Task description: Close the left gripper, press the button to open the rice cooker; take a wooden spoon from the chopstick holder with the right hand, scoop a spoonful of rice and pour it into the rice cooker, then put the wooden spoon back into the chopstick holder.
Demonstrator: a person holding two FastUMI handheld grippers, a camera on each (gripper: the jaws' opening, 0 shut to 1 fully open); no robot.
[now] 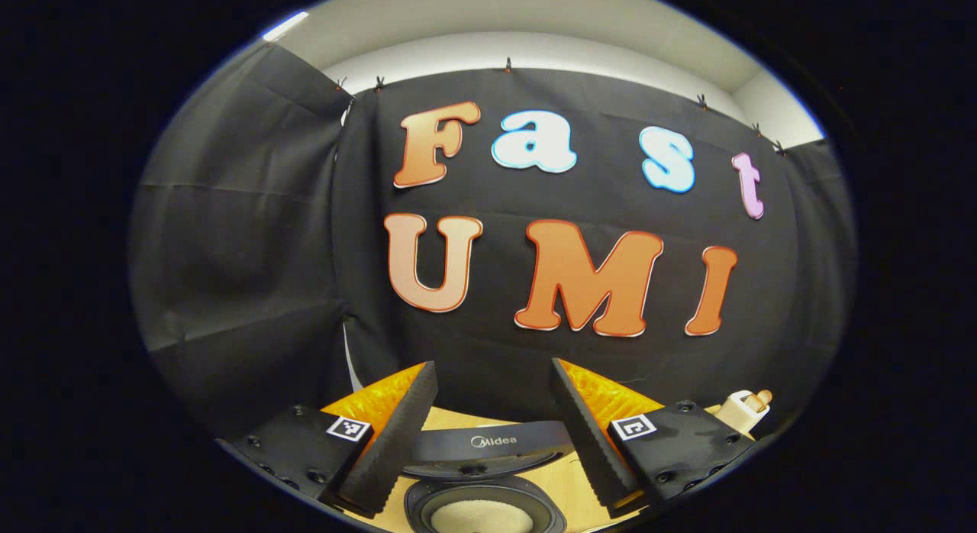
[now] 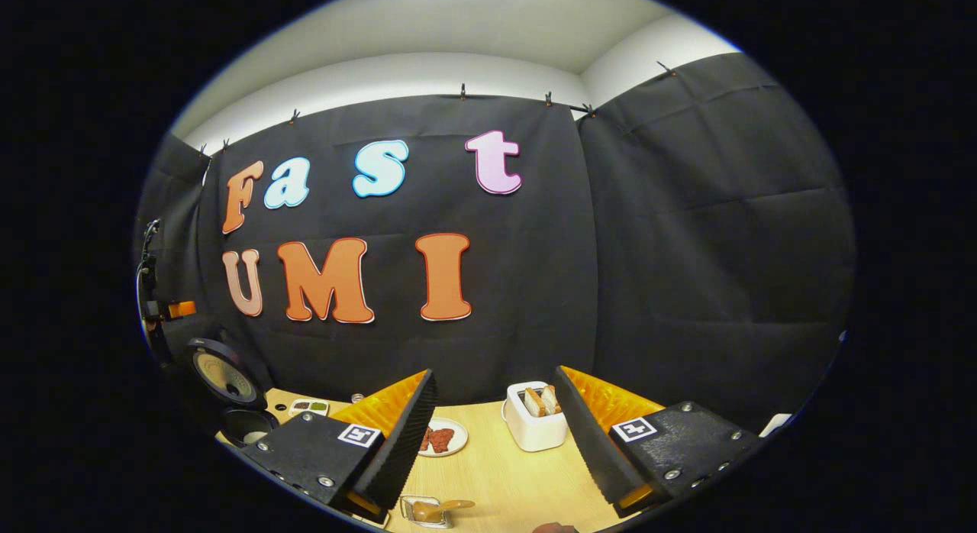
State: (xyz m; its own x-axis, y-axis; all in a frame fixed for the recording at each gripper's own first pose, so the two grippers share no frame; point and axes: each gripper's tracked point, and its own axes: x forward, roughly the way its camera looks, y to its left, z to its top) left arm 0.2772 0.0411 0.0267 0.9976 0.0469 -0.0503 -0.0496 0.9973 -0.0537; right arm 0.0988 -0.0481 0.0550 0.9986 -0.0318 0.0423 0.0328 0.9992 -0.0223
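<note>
The rice cooker (image 1: 488,445) lies just below my left gripper (image 1: 494,365), its lid swung up and the pale round inside of the lid (image 1: 481,518) facing me. That gripper is open and holds nothing. In the right gripper view the same cooker (image 2: 248,426) stands at the far left with its lid (image 2: 221,376) upright. My right gripper (image 2: 494,371) is open and hangs above the wooden table (image 2: 504,472). A wooden spoon (image 2: 446,507) rests in a small clear dish (image 2: 420,512) near the front edge, below the right gripper's left finger.
A white container (image 2: 534,430) with brown pieces standing in it sits between the right gripper's fingers; a similar white container (image 1: 739,412) shows at the right. A plate of red food (image 2: 441,439) and a small condiment dish (image 2: 309,405) lie on the table.
</note>
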